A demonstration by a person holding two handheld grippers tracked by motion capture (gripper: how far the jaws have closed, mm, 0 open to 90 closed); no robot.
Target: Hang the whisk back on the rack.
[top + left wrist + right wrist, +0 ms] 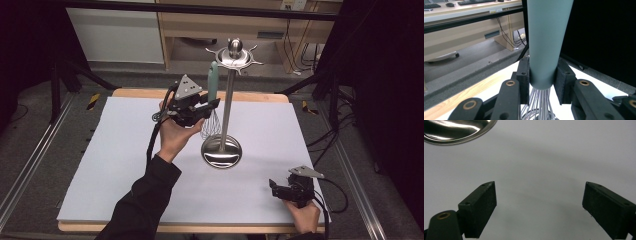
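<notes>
A whisk with a pale green handle [213,80] and wire head [211,126] stands upright beside a steel utensil stand [228,100] whose round base [221,152] rests on the white table [125,165]. My left gripper [210,103] is shut on the lower end of the green handle [545,45]; both pads [523,77] press its sides, and the wires [539,105] hang below. The handle's top reaches up near the stand's hooked crown [234,56]. At the near right, my right gripper [273,186] rests low over the table, its jaws open and nothing between them [539,207].
The stand's shiny base [456,130] lies ahead of the right gripper. A wooden shelf unit [225,25] stands behind the table. Black frame legs [55,85] flank the table on both sides, with cables [330,140] trailing on the floor at right.
</notes>
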